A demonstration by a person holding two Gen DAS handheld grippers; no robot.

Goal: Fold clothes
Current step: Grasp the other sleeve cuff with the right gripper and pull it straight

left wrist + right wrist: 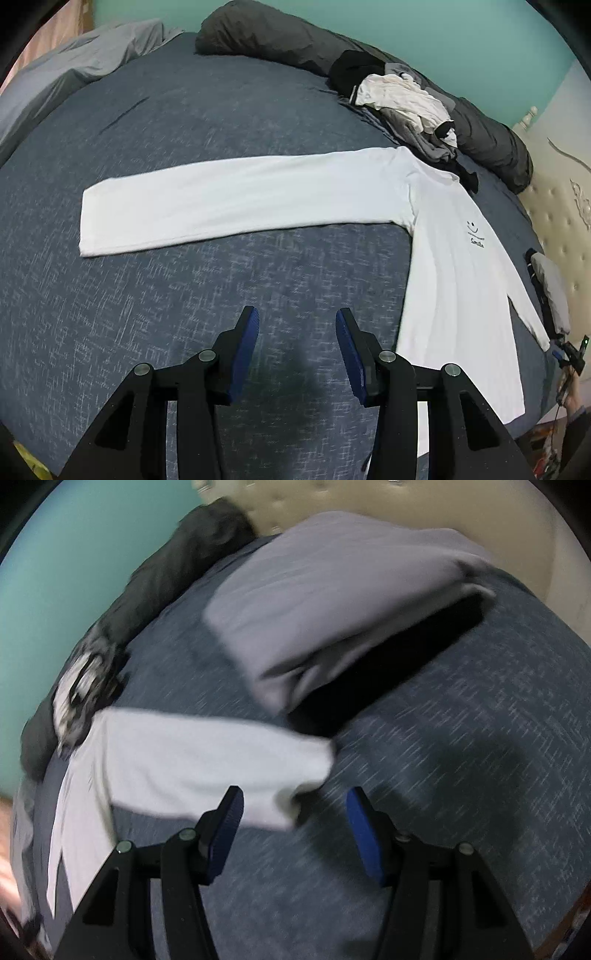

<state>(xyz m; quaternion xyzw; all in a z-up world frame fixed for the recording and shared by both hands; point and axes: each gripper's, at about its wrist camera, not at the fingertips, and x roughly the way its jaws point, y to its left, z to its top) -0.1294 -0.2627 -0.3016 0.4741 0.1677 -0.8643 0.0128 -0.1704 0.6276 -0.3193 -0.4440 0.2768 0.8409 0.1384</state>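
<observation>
White long-sleeved shirt [454, 266] lies spread flat on the blue bedspread [184, 332], sleeves out. Left gripper [297, 354] and right gripper [295, 830] hover spread, holding nothing. Judged: folding stage; next, grasp the near sleeve cuff [306, 775].

Blue bedspread [184, 129], dark rolled duvet [266, 37], cream tufted headboard [554, 206].

This was a bedroom in a home, no question. A wide bed [184, 122] in a blue-grey cover filled the view, a cream tufted headboard [554, 206] stood at its end, a dark rolled duvet [280, 37] lay against a teal wall [443, 33], and a heap of worn clothes [402, 99] sat alongside.
</observation>
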